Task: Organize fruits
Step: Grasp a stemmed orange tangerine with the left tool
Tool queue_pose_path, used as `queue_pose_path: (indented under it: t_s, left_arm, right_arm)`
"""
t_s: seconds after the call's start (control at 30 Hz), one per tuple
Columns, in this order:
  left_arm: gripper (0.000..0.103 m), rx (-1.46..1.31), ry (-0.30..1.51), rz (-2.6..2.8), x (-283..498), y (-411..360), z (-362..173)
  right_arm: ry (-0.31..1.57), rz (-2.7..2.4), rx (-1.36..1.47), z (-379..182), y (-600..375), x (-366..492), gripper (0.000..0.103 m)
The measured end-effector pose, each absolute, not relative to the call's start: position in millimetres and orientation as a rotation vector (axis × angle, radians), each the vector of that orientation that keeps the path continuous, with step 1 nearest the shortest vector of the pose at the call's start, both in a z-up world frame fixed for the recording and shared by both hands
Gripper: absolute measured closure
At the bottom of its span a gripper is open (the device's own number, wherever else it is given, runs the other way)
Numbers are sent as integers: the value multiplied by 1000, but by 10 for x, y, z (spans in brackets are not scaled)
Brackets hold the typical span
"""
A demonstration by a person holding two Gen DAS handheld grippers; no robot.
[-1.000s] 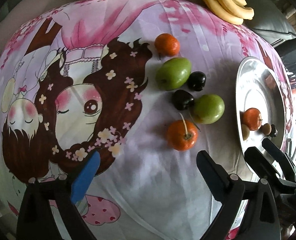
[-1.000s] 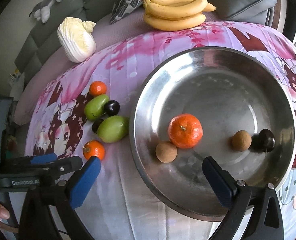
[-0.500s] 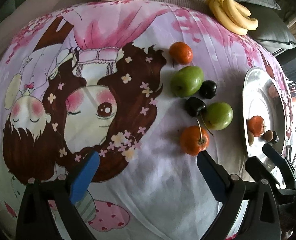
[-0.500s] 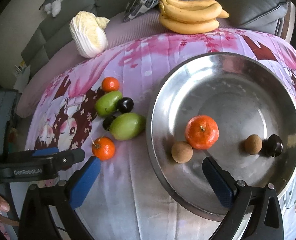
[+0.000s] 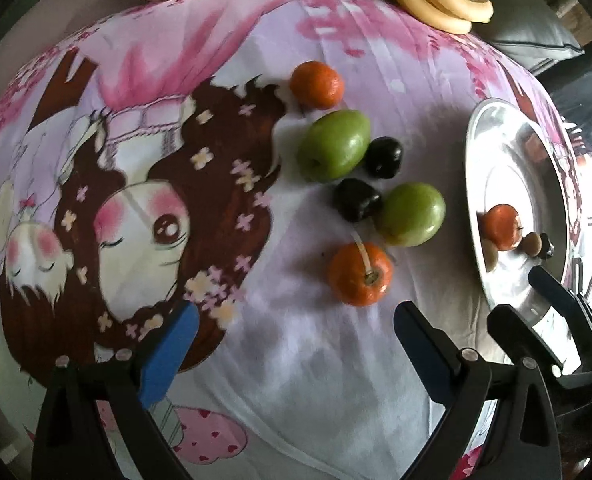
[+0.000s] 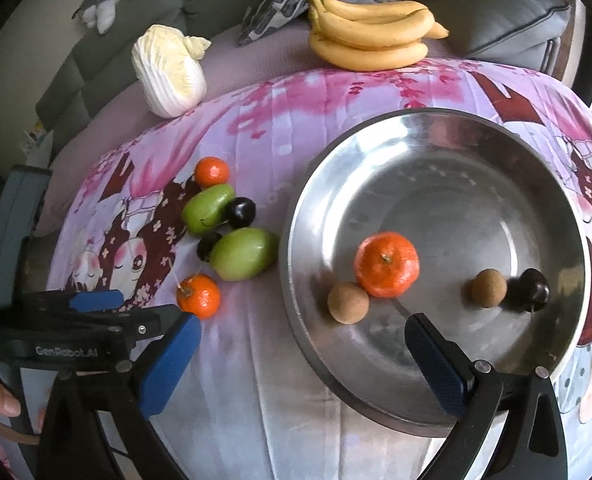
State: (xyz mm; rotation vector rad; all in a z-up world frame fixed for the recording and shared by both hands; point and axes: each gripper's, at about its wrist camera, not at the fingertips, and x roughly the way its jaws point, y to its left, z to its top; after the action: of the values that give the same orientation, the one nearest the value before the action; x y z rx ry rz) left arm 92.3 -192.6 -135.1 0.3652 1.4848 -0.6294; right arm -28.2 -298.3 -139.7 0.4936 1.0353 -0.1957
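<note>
Both the left gripper (image 5: 296,344) and the right gripper (image 6: 302,352) are hovering with jaws wide, holding nothing. A stemmed tangerine (image 5: 360,274) is lying just beyond the left jaws at 1 o'clock. A steel bowl (image 6: 496,412) is sitting ahead of the right gripper, holding another tangerine (image 6: 387,264).

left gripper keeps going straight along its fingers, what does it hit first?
Probably the stemmed orange nearest the left gripper, just right of its centre line. The dark plum and green fruit lie beyond. Depth is uncertain; it may meet the cloth first.
</note>
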Motion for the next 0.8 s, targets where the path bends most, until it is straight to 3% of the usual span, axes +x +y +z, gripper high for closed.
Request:
queue_pose_path:
  t_s: [0.07, 0.17, 0.47, 0.8]
  left_arm:
    - [10, 379, 1491, -647, 941, -1981, -1368]
    - [33, 394, 1517, -676, 975, -2092, -1428]
    - [62, 403, 1555, -722, 1053, -2342, -1565]
    - [64, 386, 1538, -748, 971, -2449, -1609]
  right_arm:
    - [1040, -206, 500, -1415, -3008, -287, 0]
    - [1046, -212, 526, -1442, -3052, -295, 0]
    - [1047, -222, 514, -1438, -3043, -298, 0]
    - [1062, -233, 529, -1488, -3048, -265, 0]
